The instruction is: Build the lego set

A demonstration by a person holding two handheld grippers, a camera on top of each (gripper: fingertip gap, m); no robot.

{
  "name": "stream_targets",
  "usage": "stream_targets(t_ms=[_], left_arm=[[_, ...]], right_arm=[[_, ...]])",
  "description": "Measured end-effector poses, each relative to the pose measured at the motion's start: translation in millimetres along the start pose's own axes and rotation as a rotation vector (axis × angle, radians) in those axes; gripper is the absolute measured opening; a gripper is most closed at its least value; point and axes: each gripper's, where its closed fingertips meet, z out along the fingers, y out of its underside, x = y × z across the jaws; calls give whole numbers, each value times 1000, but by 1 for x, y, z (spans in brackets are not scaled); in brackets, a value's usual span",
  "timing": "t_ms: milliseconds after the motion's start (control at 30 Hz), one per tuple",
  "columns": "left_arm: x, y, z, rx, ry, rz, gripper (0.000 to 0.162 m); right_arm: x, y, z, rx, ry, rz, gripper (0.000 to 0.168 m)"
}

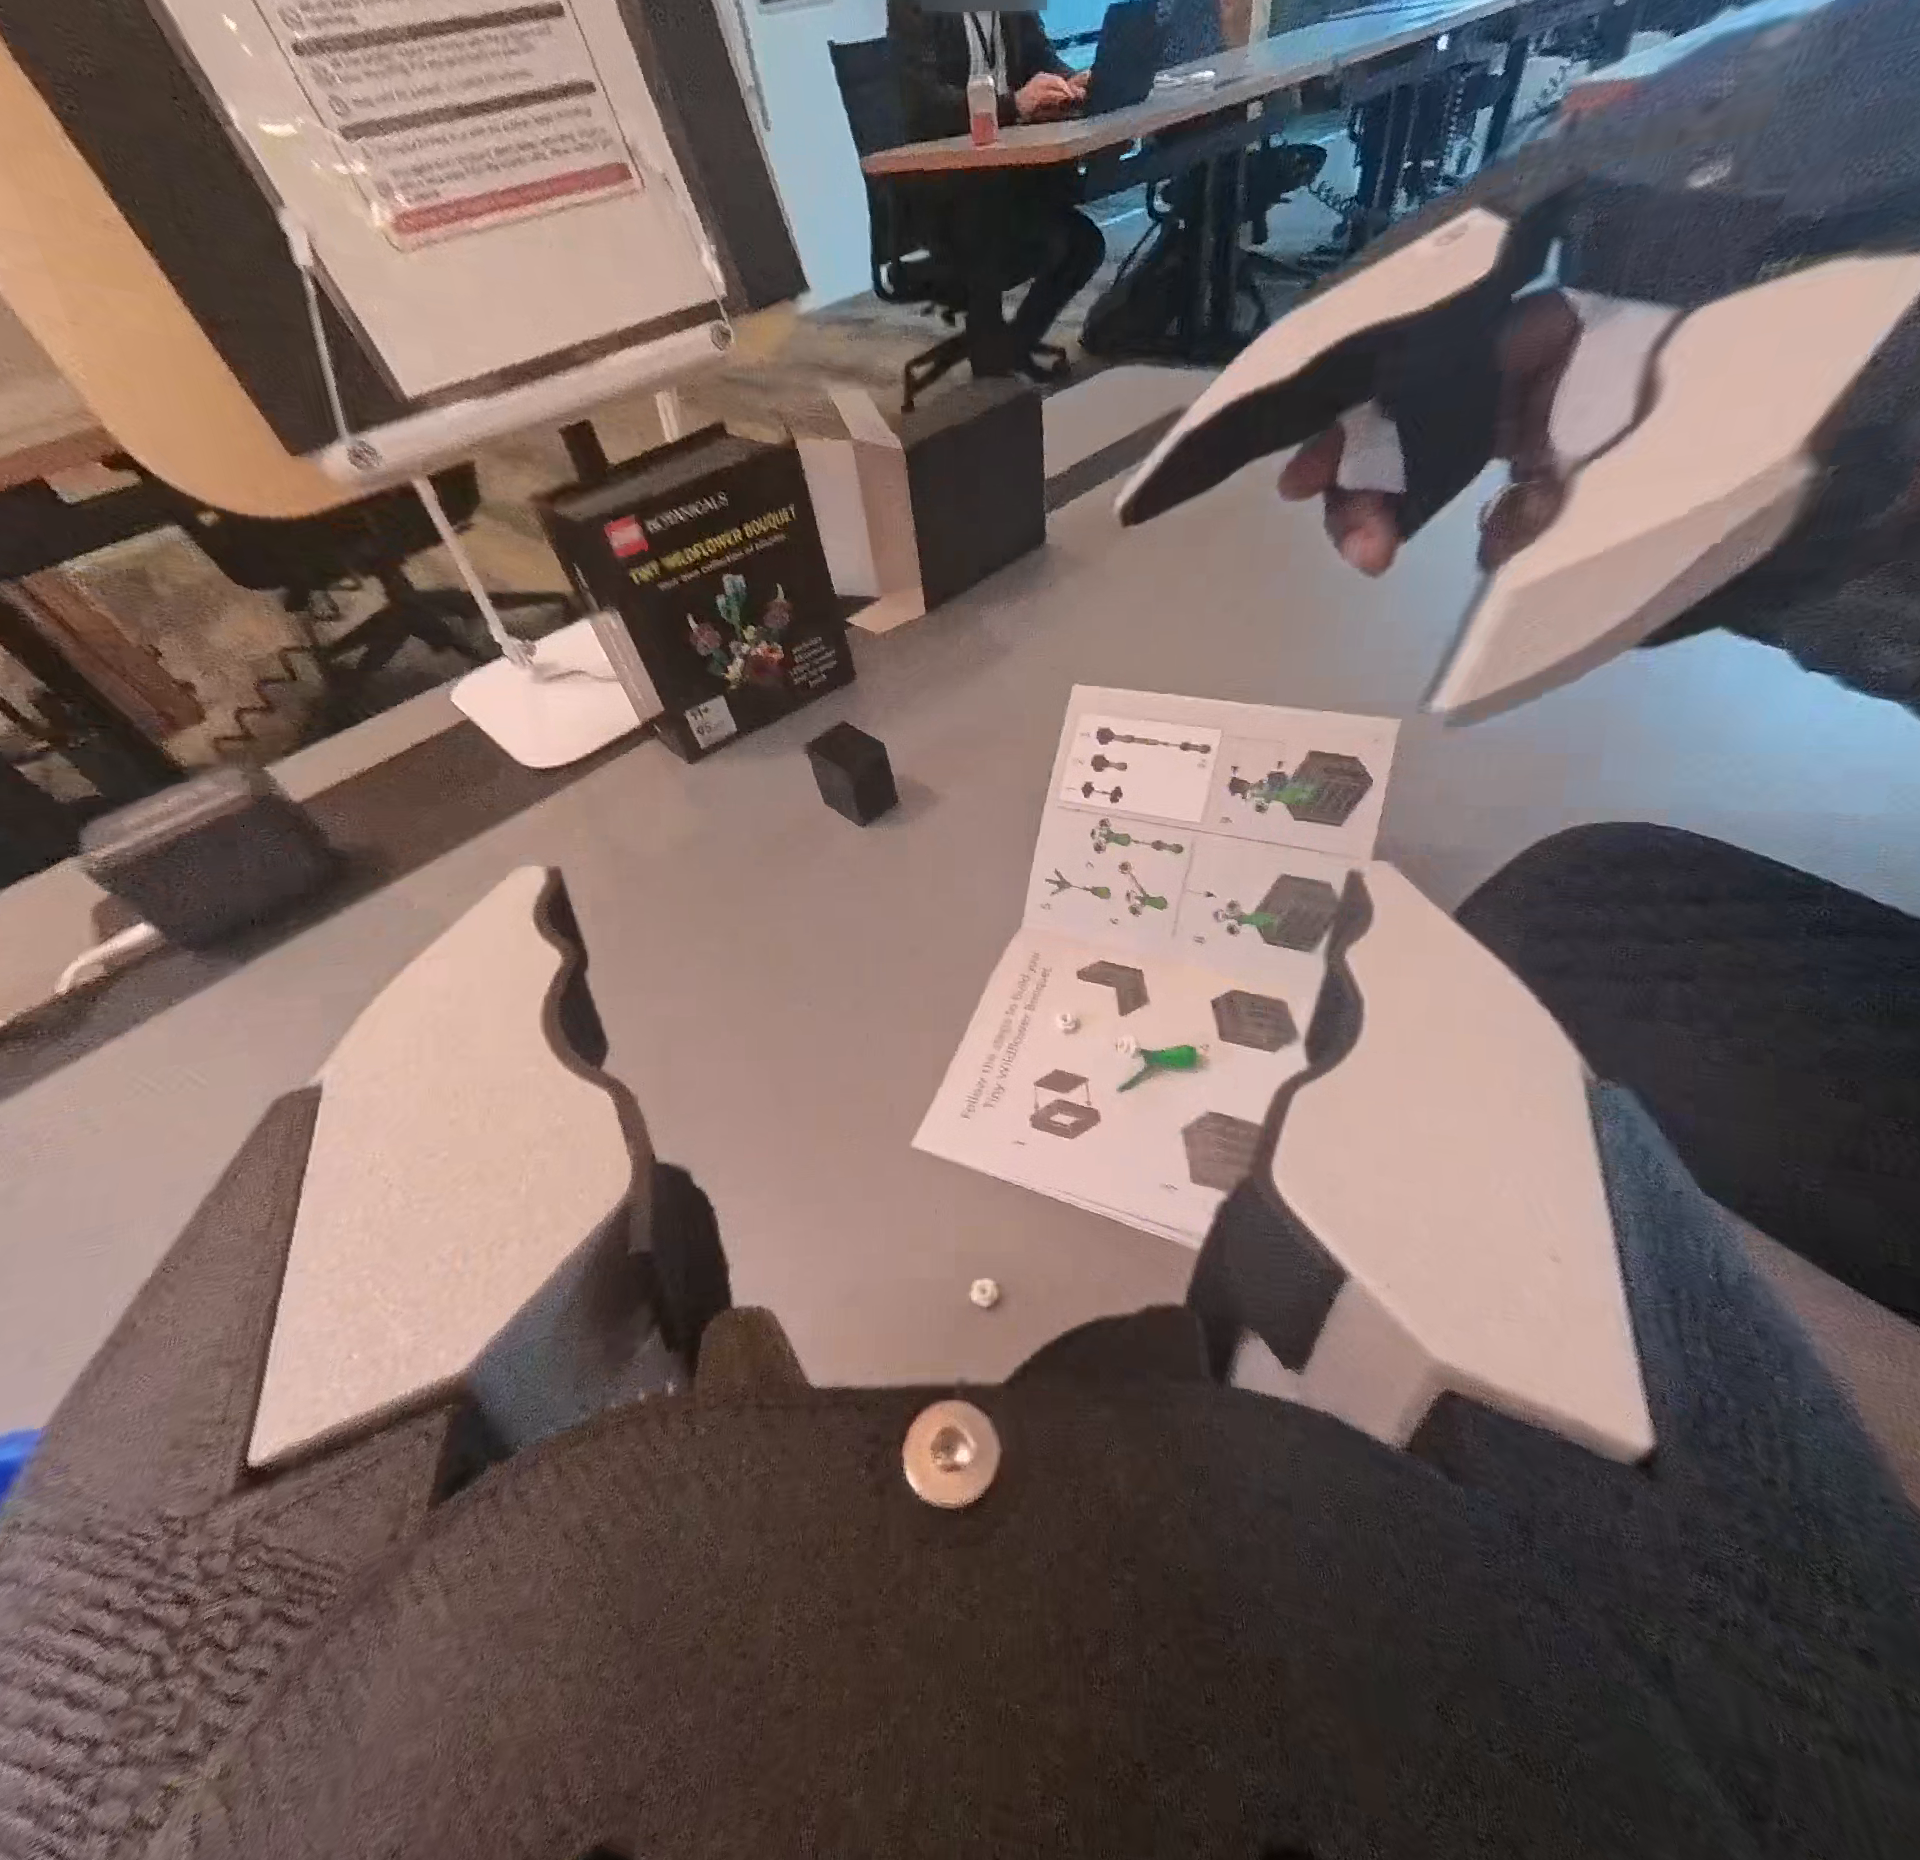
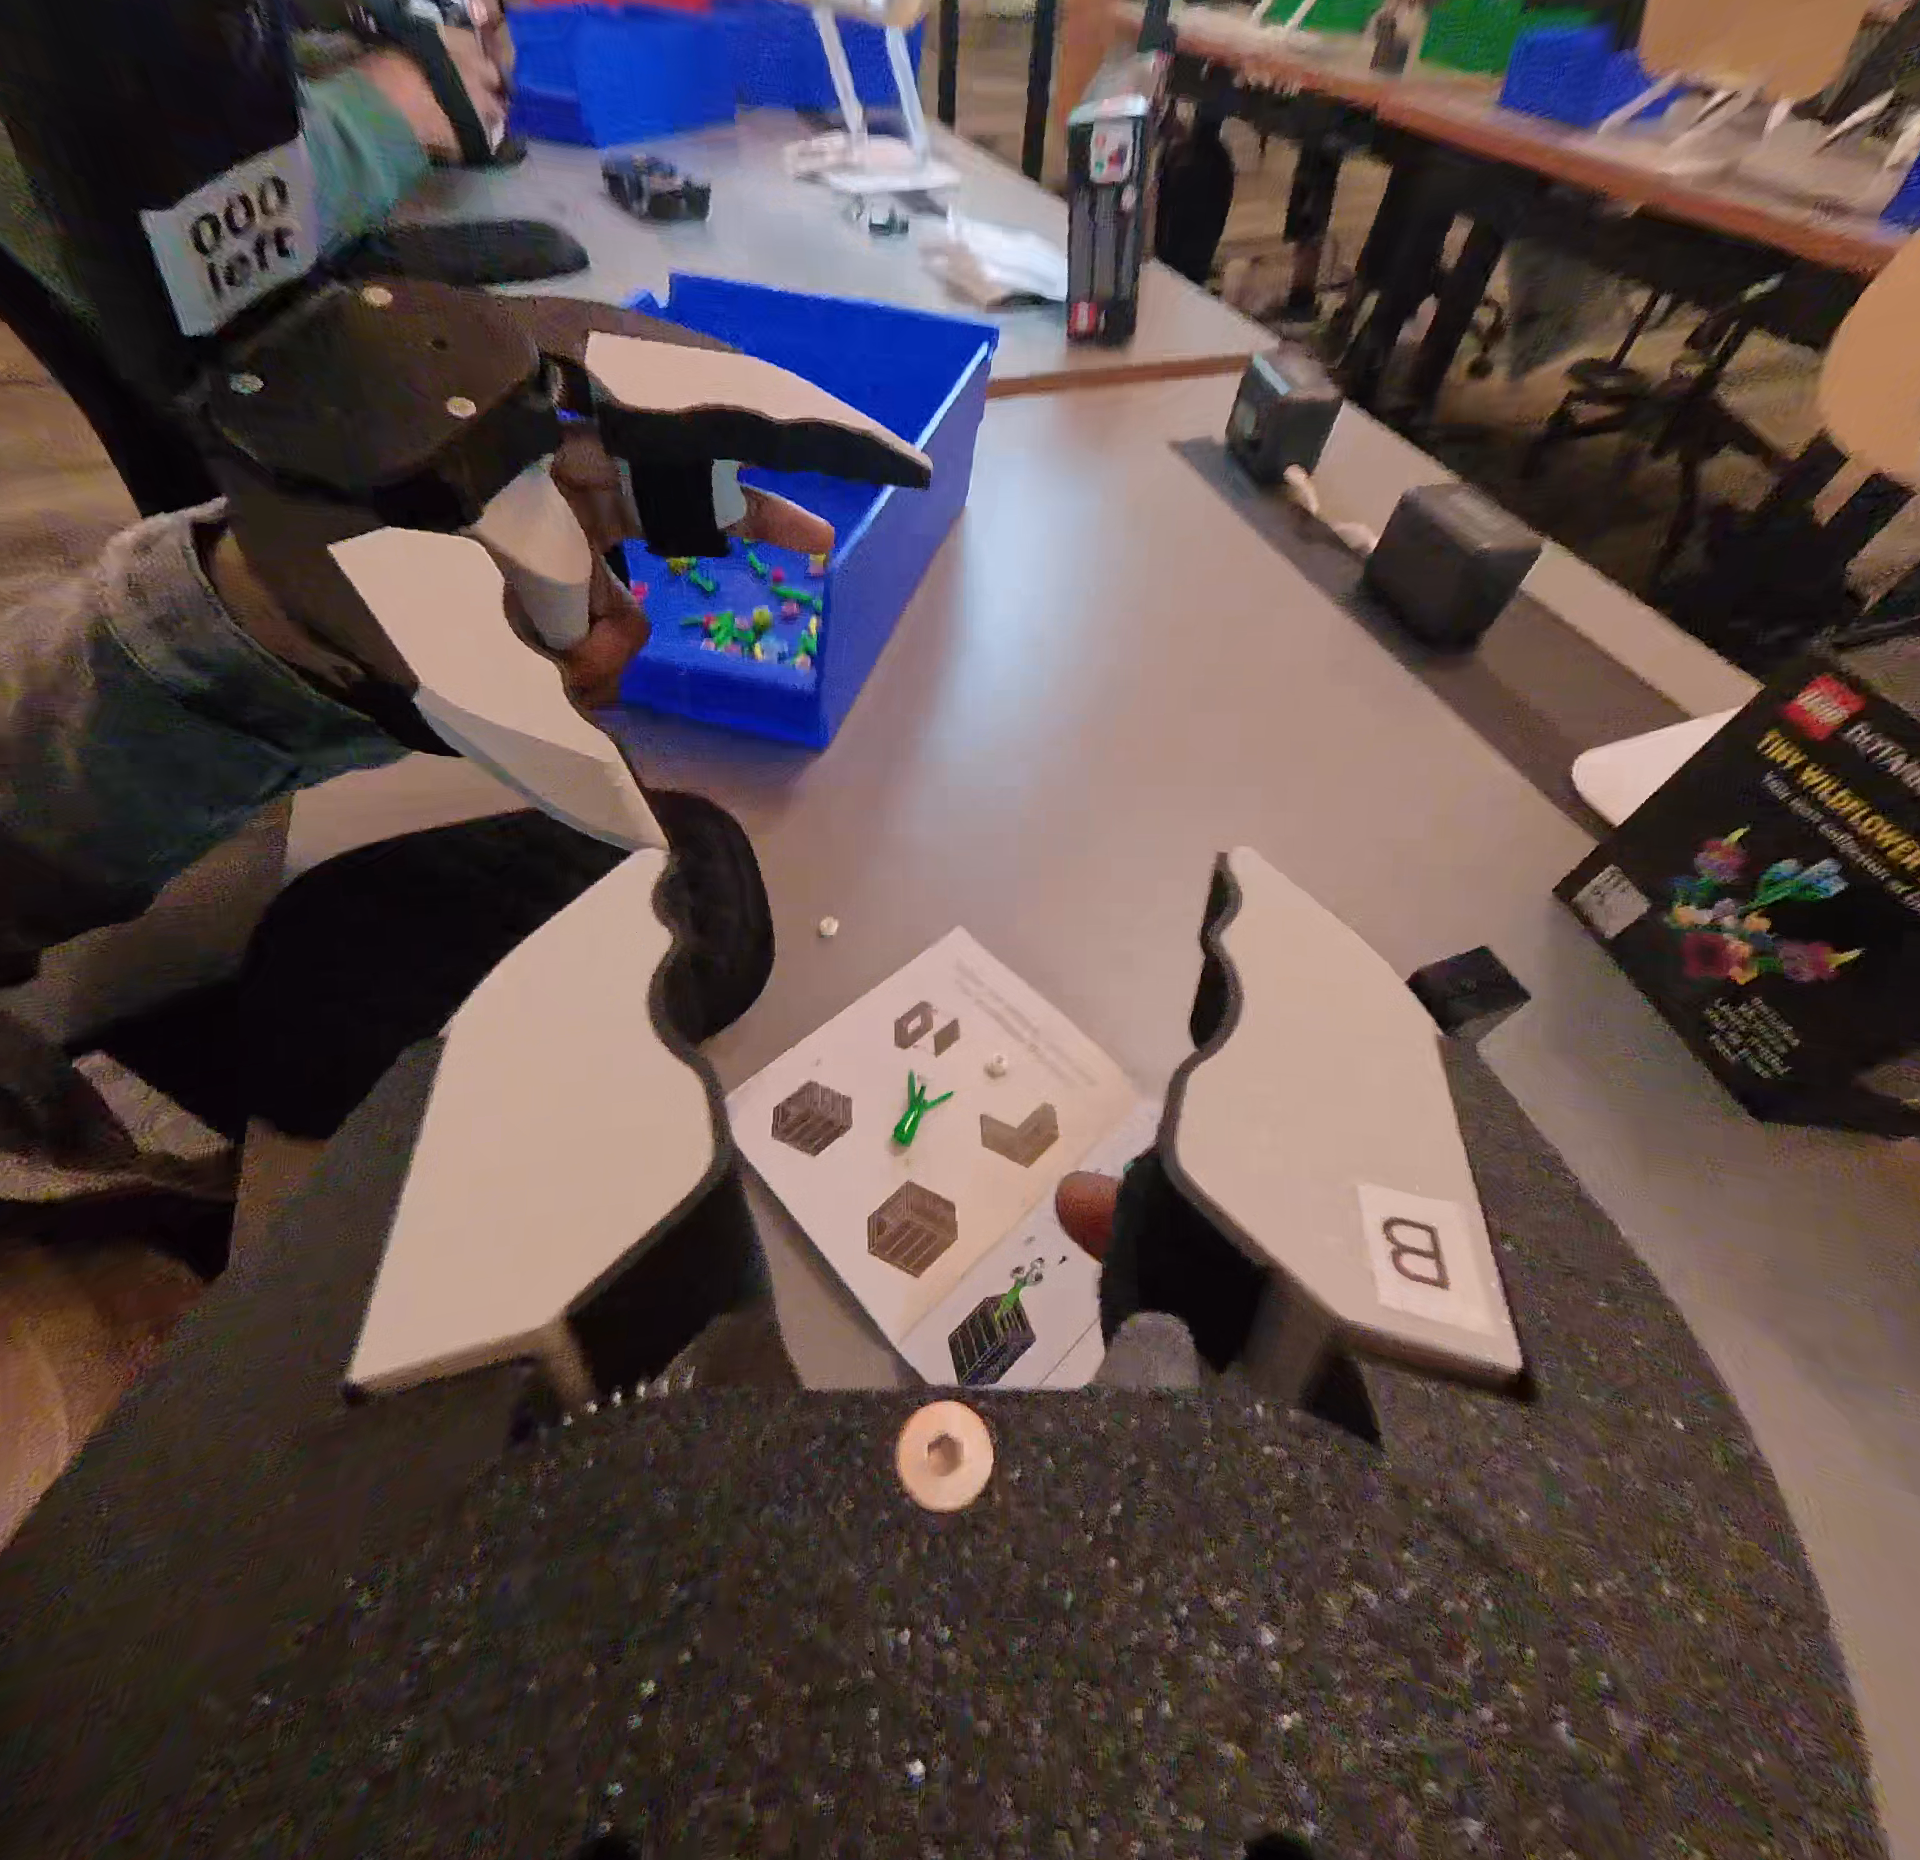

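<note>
An instruction sheet (image 1: 1174, 937) lies on the grey table, and also shows in the right wrist view (image 2: 1049, 1052). On it lie a green stem piece (image 1: 1164, 1060) (image 2: 914, 1109) and a tiny white stud (image 1: 1067, 1021) (image 2: 997, 1064). Another white stud (image 1: 982, 1293) (image 2: 828, 925) lies on the table beside the sheet. My left gripper (image 1: 951, 875) is open and empty above the table left of the sheet. My right gripper (image 2: 945, 865) is open and empty above the sheet. Each gripper shows in the other's view (image 1: 1288, 605) (image 2: 779, 657).
A blue bin (image 2: 904, 356) with several small coloured pieces (image 2: 748, 615) stands beyond the sheet. The black set box (image 1: 717, 605) (image 2: 1766, 906) and a small black block (image 1: 852, 771) (image 2: 1470, 984) stand nearby. A sign stand (image 1: 468, 148) and grey blocks (image 2: 1449, 563) are farther back. The green stem piece (image 1: 1164, 1060) is about equally far from each gripper, around 15 cm. Seen from the right wrist view (image 2: 906, 1105) as well. The white stud (image 1: 982, 1293) lies around 15 cm away from my left fingertips.
</note>
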Motion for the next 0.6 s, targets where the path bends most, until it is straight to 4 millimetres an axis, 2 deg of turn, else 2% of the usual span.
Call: stream_targets(t_ms=[67,133,167,267,333,433,533,600], left_arm=[[12,16,3,-16,52,-48,132],[20,29,4,-12,95,-78,131],[19,35,4,-8,100,-100,127],[18,45,1,19,146,-199,116],[18,49,1,25,178,-236,114],[16,56,1,9,174,-220,110],[17,57,2,9,182,-215,108],[18,56,2,16,182,-212,105]], right_arm=[[-3,29,14,-171,-17,21,57],[-9,63,26,-334,-34,73,35],[-12,78,31,-385,-30,95,27],[-12,113,45,-503,14,100,22],[-12,123,53,-544,35,85,20],[-10,127,63,-563,60,75,15],[-9,135,69,-594,65,71,14],[-9,139,71,-600,60,73,7]])
